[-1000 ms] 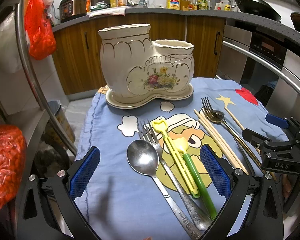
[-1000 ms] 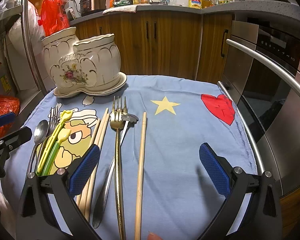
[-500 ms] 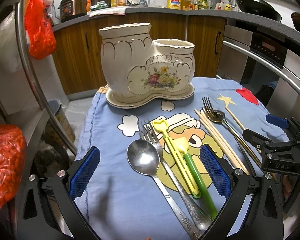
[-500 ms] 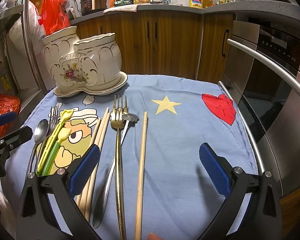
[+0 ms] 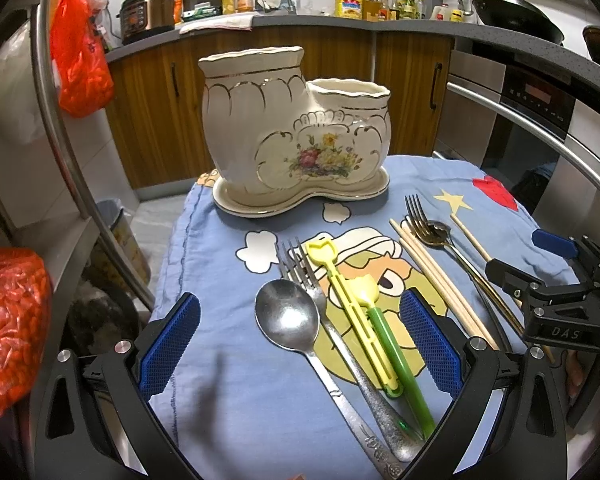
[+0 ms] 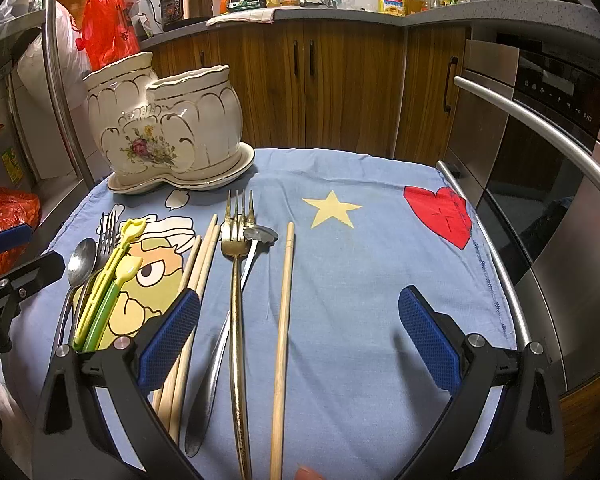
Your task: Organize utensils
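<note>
A cream ceramic utensil holder (image 5: pixel 296 136) (image 6: pixel 164 128) with two compartments stands on its saucer at the far side of the blue cloth. Before my open left gripper (image 5: pixel 300 344) lie a steel spoon (image 5: pixel 292 320), a steel fork (image 5: pixel 332 320), a yellow plastic fork (image 5: pixel 352 312) and a green-handled one (image 5: pixel 396 364). My open right gripper (image 6: pixel 296 336) hovers over a gold fork (image 6: pixel 236 280), a dark spoon (image 6: pixel 236 300) and a single chopstick (image 6: pixel 284 312). Three more chopsticks (image 6: pixel 198 272) lie under its left finger. Nothing is held.
The blue cartoon cloth (image 6: pixel 380 264) covers a small table. A steel oven handle (image 6: pixel 540 132) runs along the right, a metal rail (image 5: pixel 64 132) and red bags (image 5: pixel 80 52) on the left. Wooden cabinets (image 6: pixel 340 92) stand behind.
Both grippers have barely shifted; the views are almost the same, with the holder a touch nearer. Nothing was taken hold of or let go.
</note>
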`<state>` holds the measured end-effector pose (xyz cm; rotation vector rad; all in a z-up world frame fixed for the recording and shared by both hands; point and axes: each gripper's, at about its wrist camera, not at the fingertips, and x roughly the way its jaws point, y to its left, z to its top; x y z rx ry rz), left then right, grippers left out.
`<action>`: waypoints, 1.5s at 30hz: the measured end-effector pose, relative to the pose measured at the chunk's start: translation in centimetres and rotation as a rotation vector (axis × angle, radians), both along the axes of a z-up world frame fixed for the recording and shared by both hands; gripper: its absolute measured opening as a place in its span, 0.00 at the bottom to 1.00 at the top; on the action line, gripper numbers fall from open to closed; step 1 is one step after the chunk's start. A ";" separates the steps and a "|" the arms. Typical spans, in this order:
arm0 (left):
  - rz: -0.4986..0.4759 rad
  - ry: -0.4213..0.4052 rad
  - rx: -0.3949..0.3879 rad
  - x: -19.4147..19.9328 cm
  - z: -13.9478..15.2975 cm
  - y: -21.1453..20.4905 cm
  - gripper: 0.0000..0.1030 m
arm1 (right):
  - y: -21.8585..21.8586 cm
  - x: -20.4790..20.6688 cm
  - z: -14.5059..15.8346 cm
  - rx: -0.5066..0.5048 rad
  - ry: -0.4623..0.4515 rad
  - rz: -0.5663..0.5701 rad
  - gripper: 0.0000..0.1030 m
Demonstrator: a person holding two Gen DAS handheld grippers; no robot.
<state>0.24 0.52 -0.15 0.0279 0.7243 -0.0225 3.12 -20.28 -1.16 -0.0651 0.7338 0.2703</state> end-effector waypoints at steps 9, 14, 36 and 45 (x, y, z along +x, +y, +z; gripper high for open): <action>0.000 0.000 -0.002 0.0 0.0 0.0 0.97 | 0.0 0.0 0.0 0.001 0.001 0.000 0.95; 0.001 0.001 -0.002 0.0 -0.1 0.1 0.97 | 0.0 0.1 0.0 0.000 0.002 -0.001 0.95; -0.026 0.034 -0.049 0.3 -1.0 0.9 0.97 | 0.1 -0.4 0.5 0.021 -0.019 0.035 0.95; -0.040 0.047 -0.078 0.5 -1.1 2.3 0.94 | -0.2 -0.3 0.6 0.022 -0.024 0.028 0.95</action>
